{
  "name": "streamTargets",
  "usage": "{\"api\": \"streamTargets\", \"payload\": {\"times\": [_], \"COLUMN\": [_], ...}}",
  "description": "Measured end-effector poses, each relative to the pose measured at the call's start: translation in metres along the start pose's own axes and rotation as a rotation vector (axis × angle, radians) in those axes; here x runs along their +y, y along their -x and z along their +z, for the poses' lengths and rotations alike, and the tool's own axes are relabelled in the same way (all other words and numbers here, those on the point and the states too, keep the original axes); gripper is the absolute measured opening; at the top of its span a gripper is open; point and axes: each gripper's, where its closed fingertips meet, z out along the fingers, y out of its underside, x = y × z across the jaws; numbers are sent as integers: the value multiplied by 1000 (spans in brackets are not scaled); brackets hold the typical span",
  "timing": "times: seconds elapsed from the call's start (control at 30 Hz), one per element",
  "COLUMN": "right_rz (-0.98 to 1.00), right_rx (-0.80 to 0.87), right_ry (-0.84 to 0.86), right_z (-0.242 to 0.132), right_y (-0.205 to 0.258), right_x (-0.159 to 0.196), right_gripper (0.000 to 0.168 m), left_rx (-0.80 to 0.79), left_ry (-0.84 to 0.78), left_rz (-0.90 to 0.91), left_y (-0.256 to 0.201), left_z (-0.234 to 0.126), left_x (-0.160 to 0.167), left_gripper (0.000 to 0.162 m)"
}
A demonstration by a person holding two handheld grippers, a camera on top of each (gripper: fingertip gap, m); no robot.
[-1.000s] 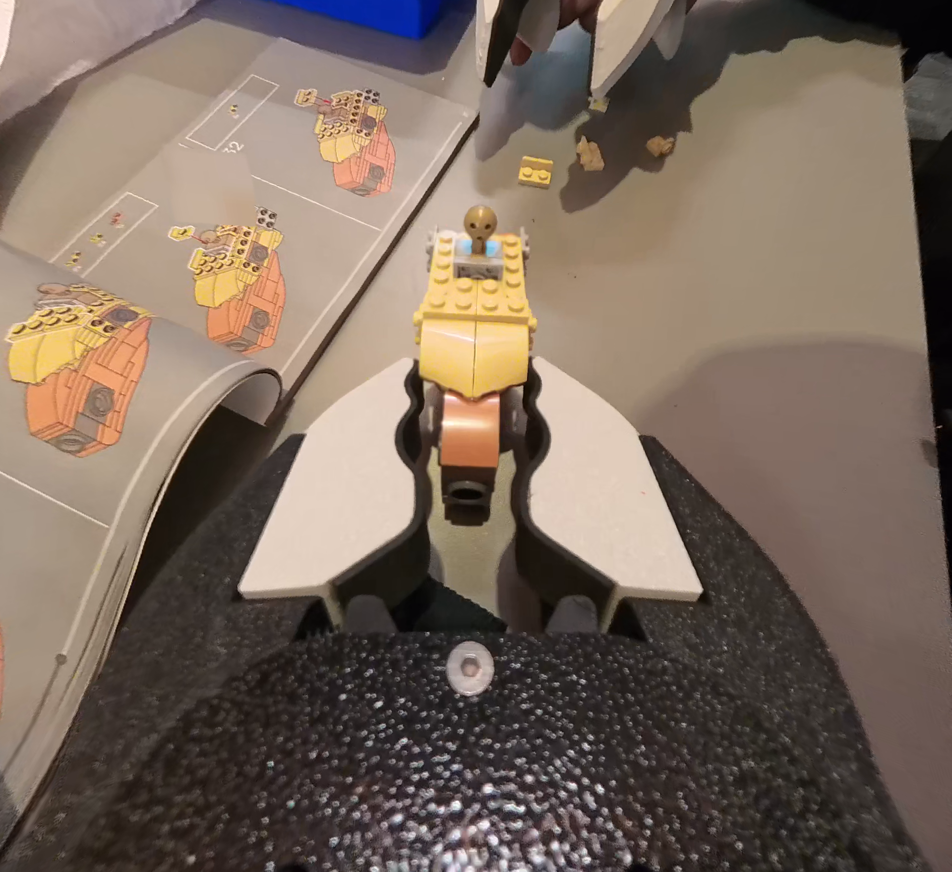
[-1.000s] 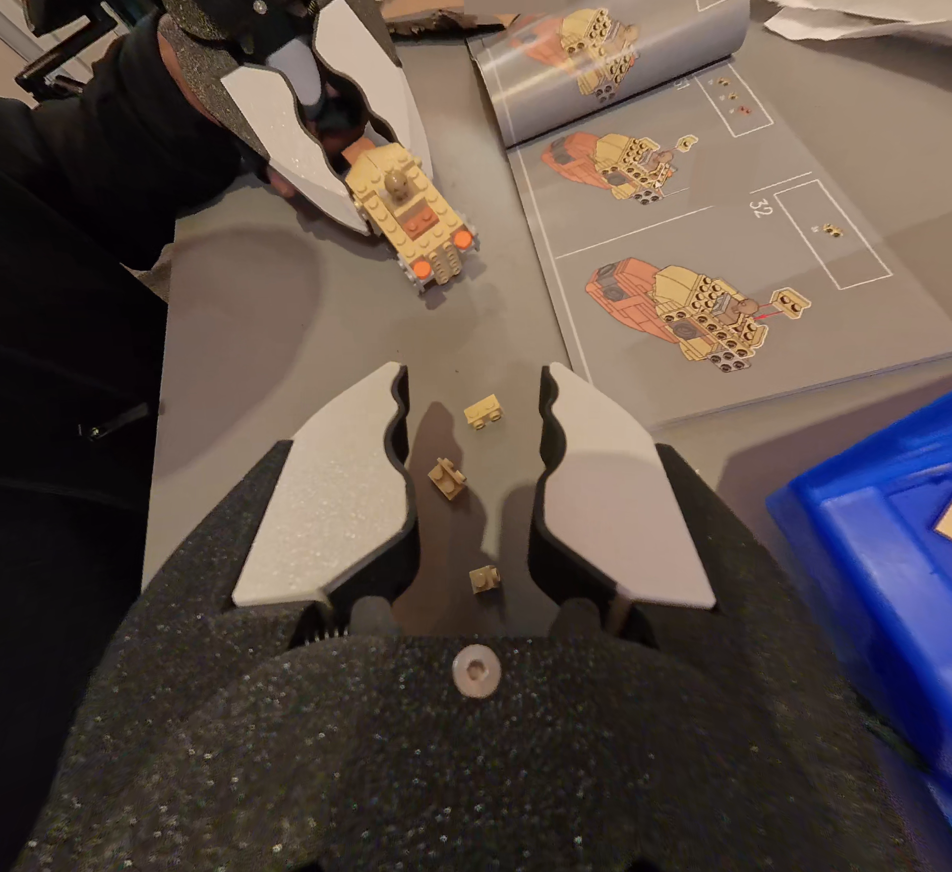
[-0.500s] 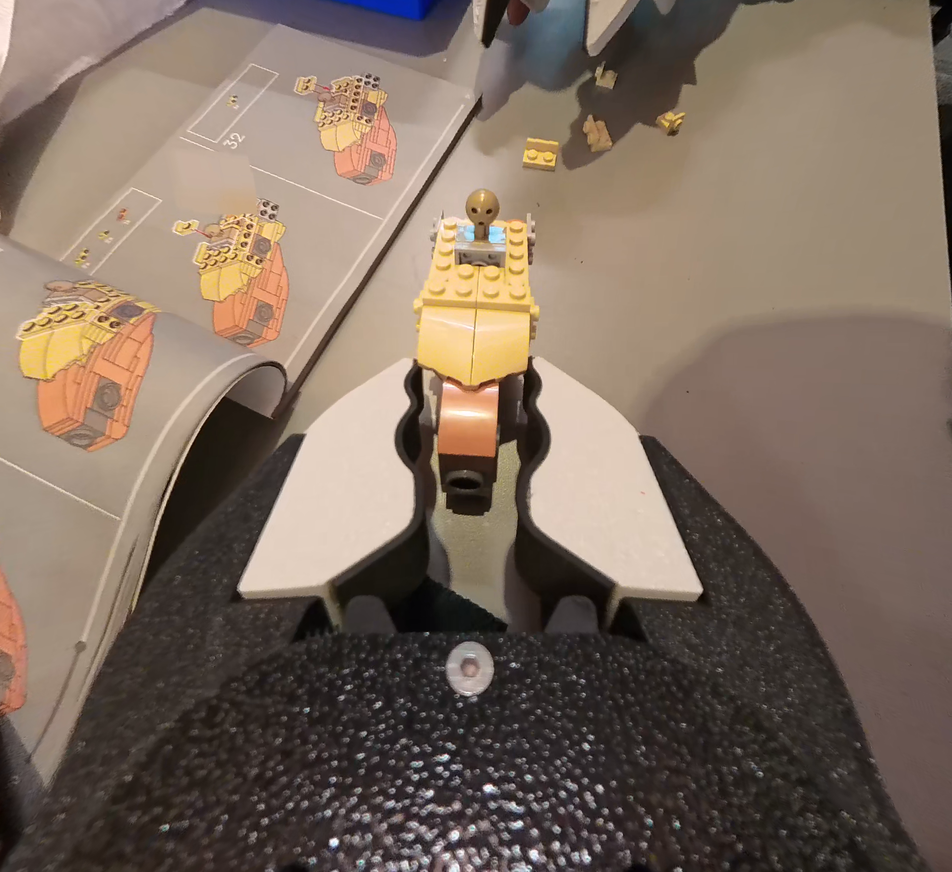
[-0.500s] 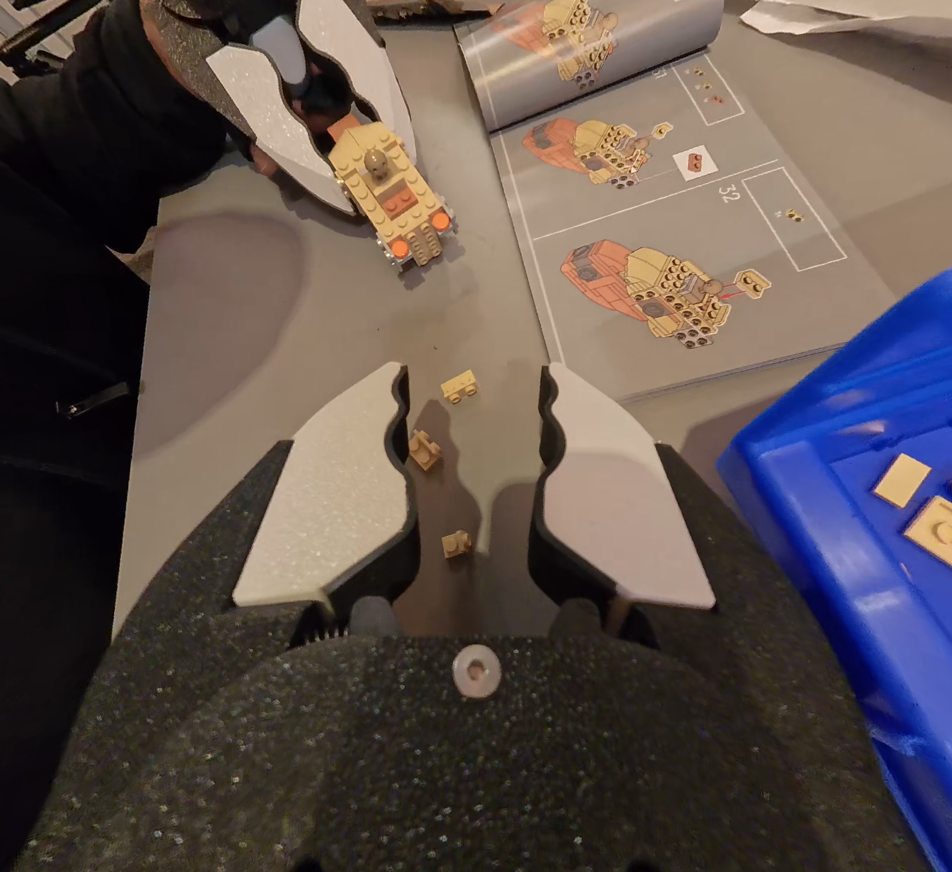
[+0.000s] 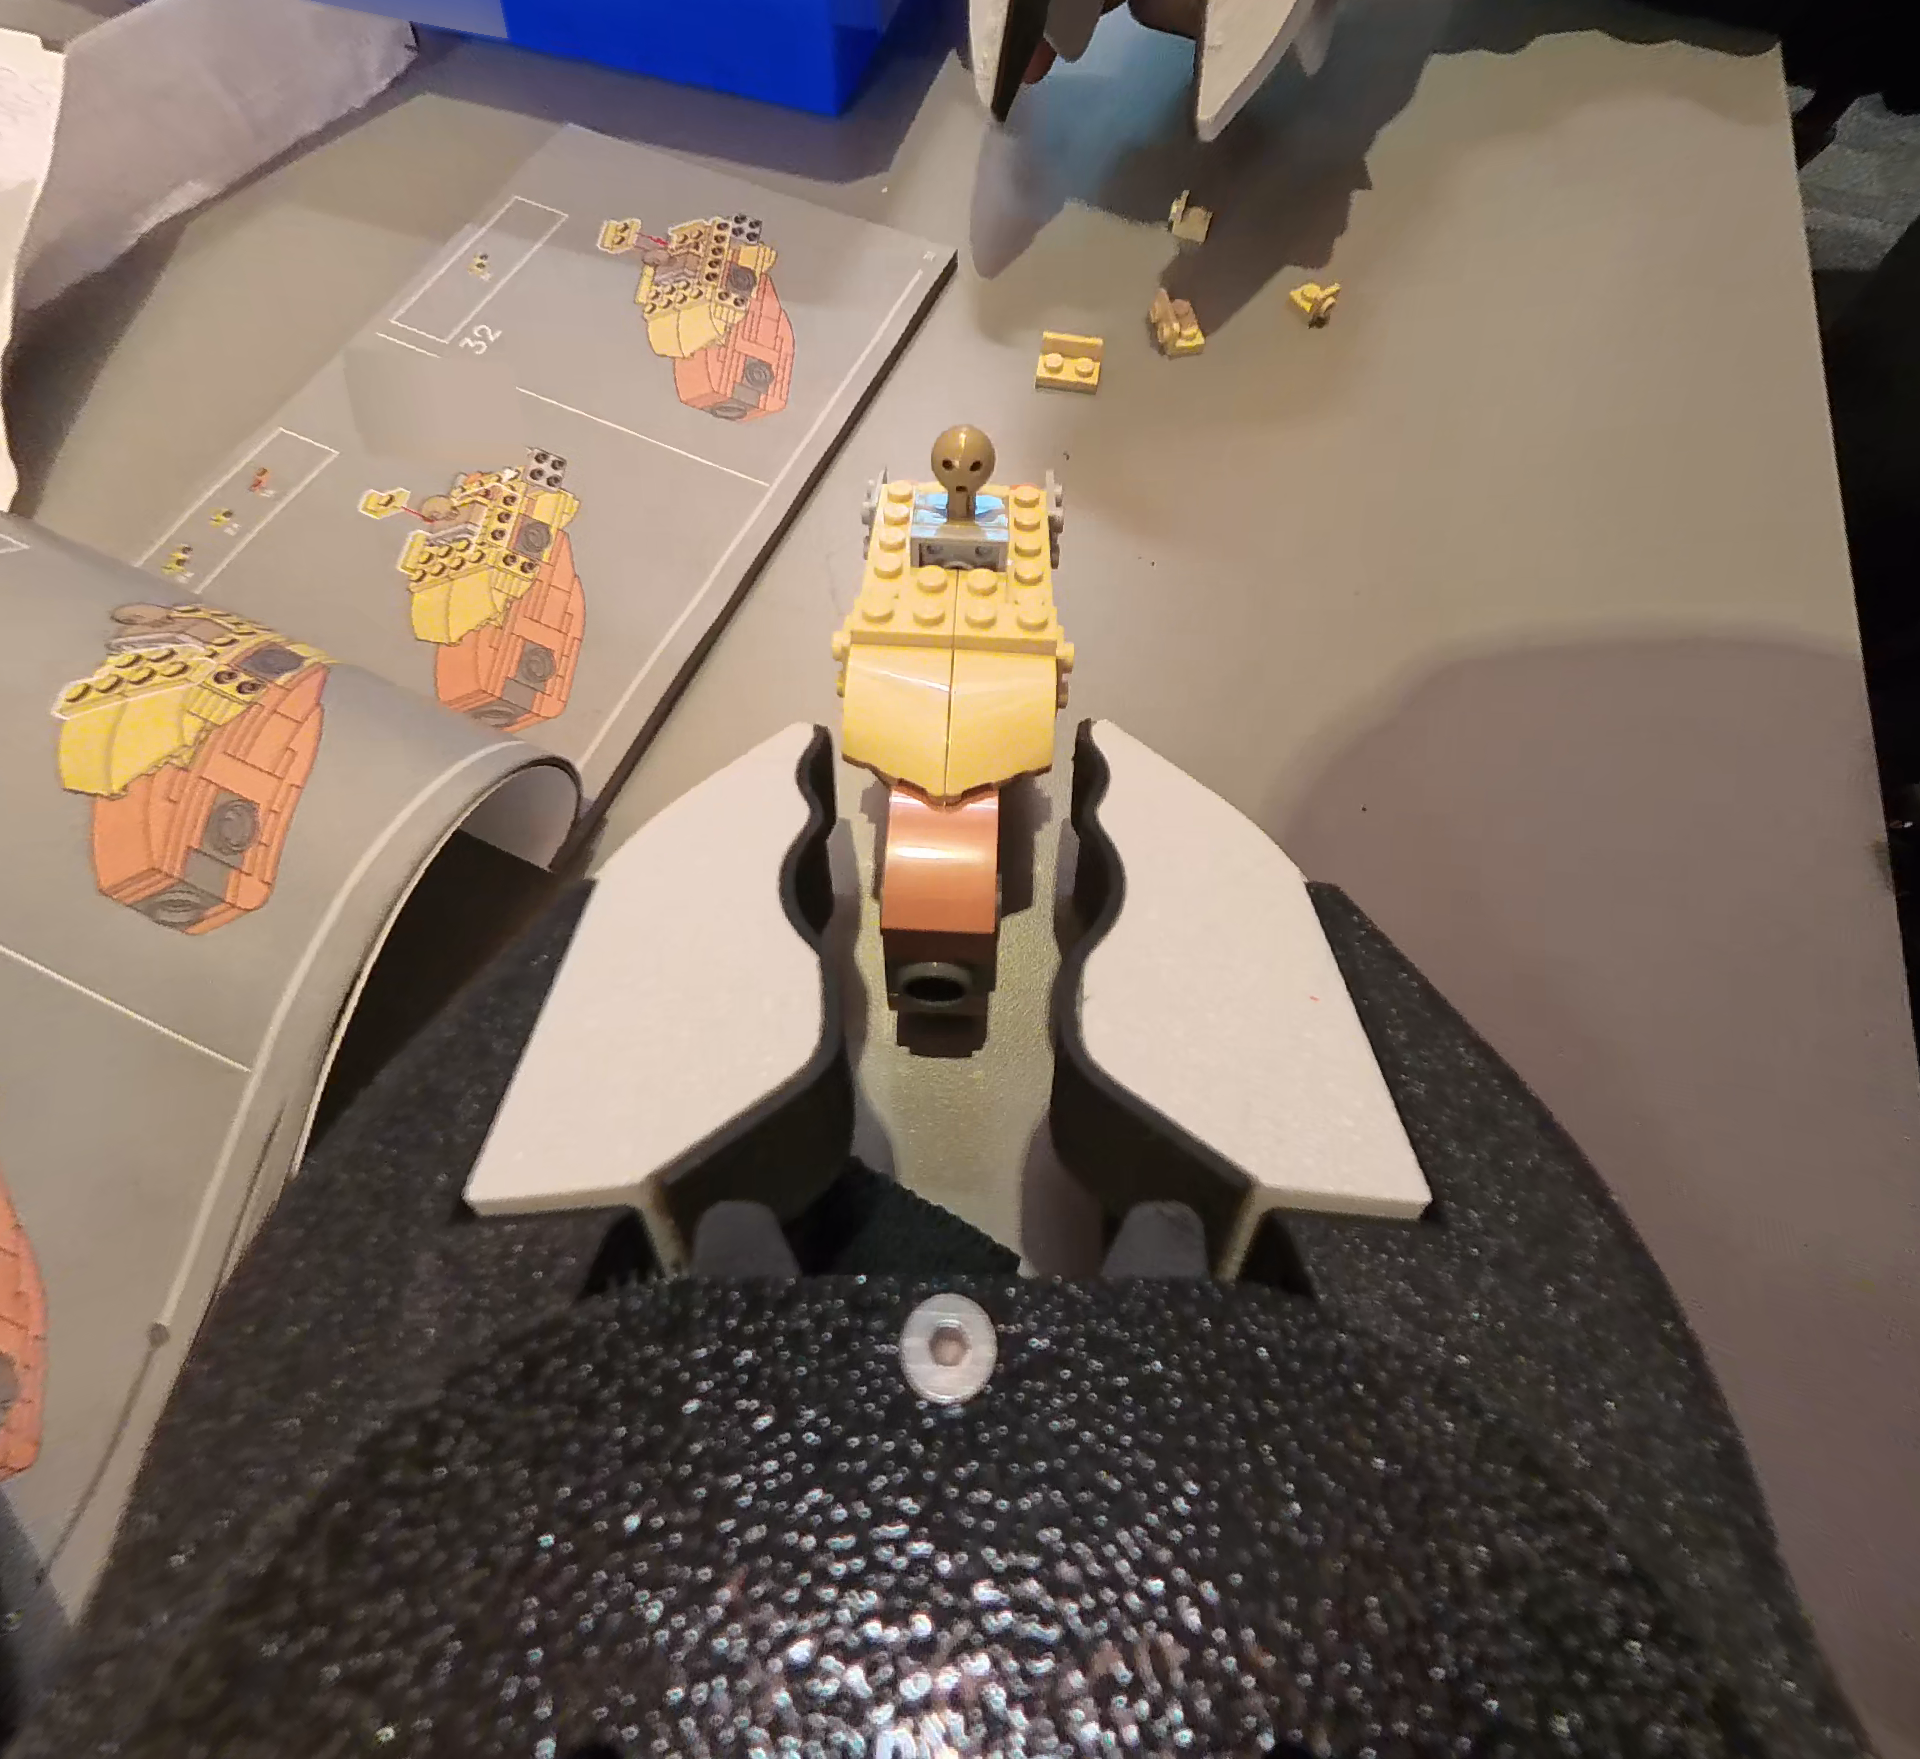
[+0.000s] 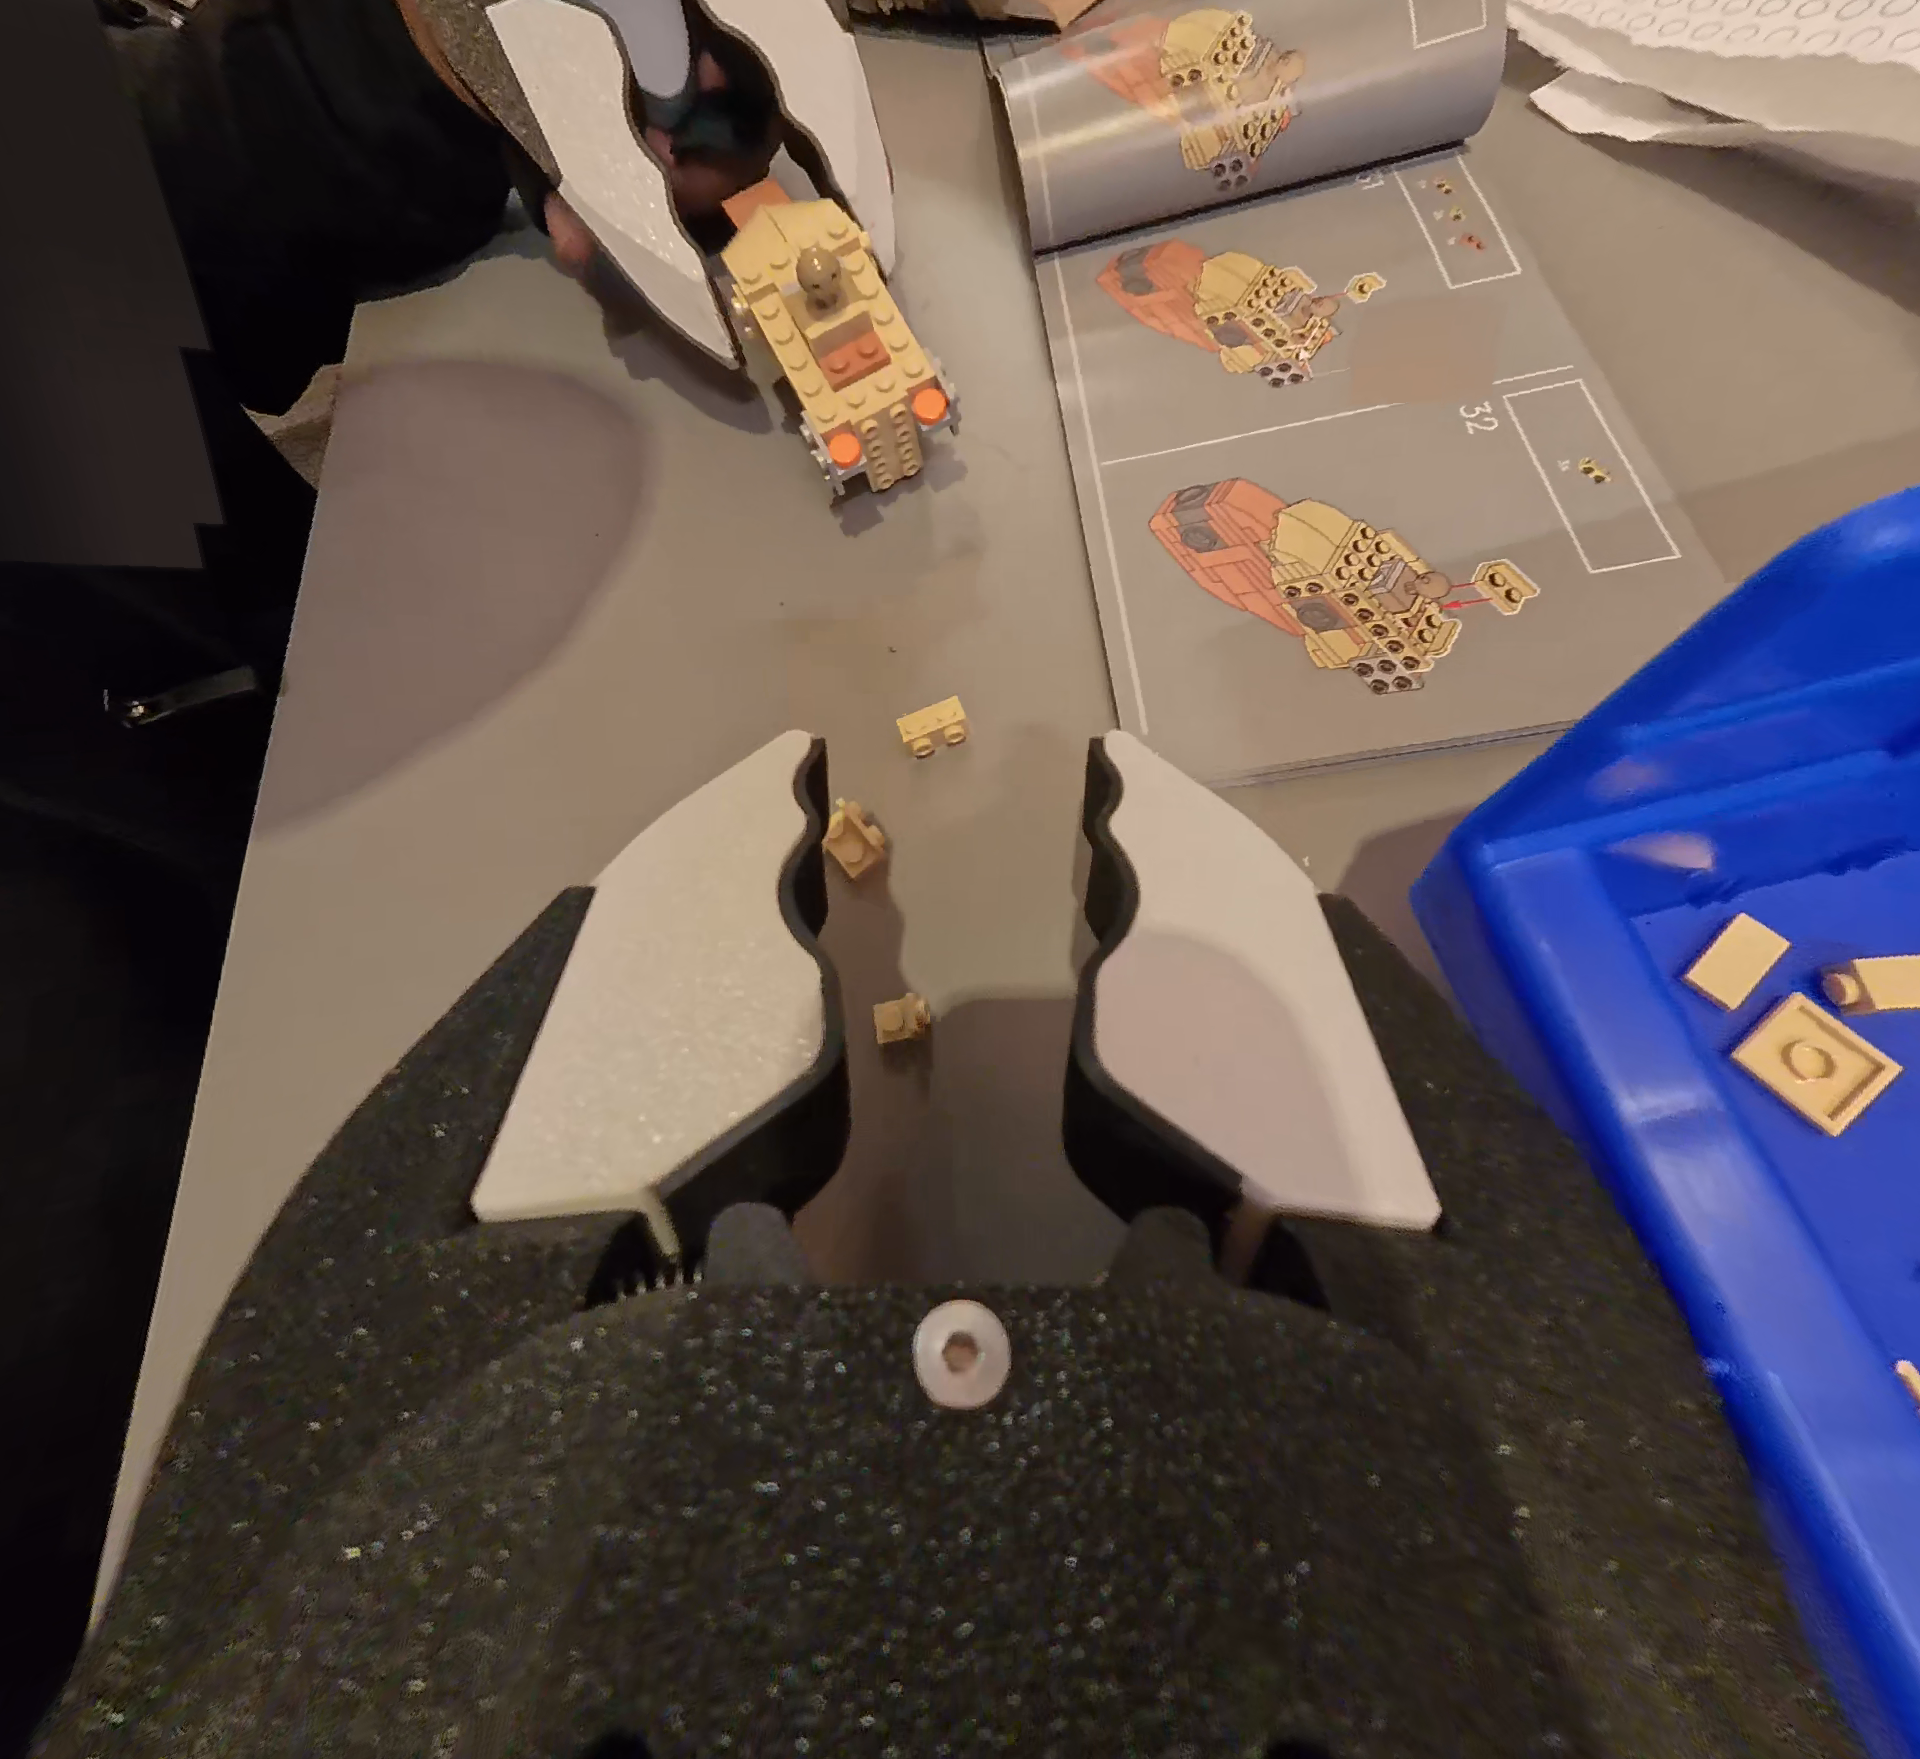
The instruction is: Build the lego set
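The tan and orange lego vehicle (image 5: 951,670) sits on the grey counter (image 5: 1455,774), its orange nose between the left gripper (image 5: 951,774)'s fingers, which stand apart without clearly pressing it. Beyond the vehicle, the right gripper (image 6: 956,816) hangs with fingers apart over small tan loose pieces (image 6: 935,730). The open instruction booklet (image 6: 1351,514) lies just beside the vehicle.

Lego model (image 5: 951,670) on table (image 5: 1455,774), its rear end between fingers of left gripper (image 5: 951,836). Instruction booklet (image 5: 499,462) open, left of model in left wrist view. Bin (image 6: 1714,982) at booklet's far edge, loose plates inside. Loose pieces (image 5: 1174,322) on table beyond model, under right gripper (image 6: 956,836), which hangs above them.
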Motion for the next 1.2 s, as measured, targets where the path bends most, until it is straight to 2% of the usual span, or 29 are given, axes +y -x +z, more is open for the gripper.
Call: {"api": "streamTargets", "payload": {"times": [0.33,0.57,0.67,0.83,1.1,1.2], "right_rz": [-10,-44,-120,-230,-321,-346], "right_rx": [3,4,6,-20,-44,-27], "right_ry": [-59,-37,-11,53,70,63], "right_z": [-3,-1,-3,-8,-8,-4], "right_y": [-3,-4,-3,3,15,17], "right_x": [-6,0,5,20,21,19], "right_gripper": [40,35,29,28,25,18], "left_rx": [-8,-11,-15,-22,-34,-35], "left_ry": [-3,-5,-10,-10,-9,-8], "left_rz": [4,8,9,13,15,16], "left_y": [1,2,2,3,4,5], "left_z": [-1,-1,-1,-2,-1,-1], "left_x": [0,0,0,-1,-1,-1], "left_gripper": [44,44,44,44,44,44]}}
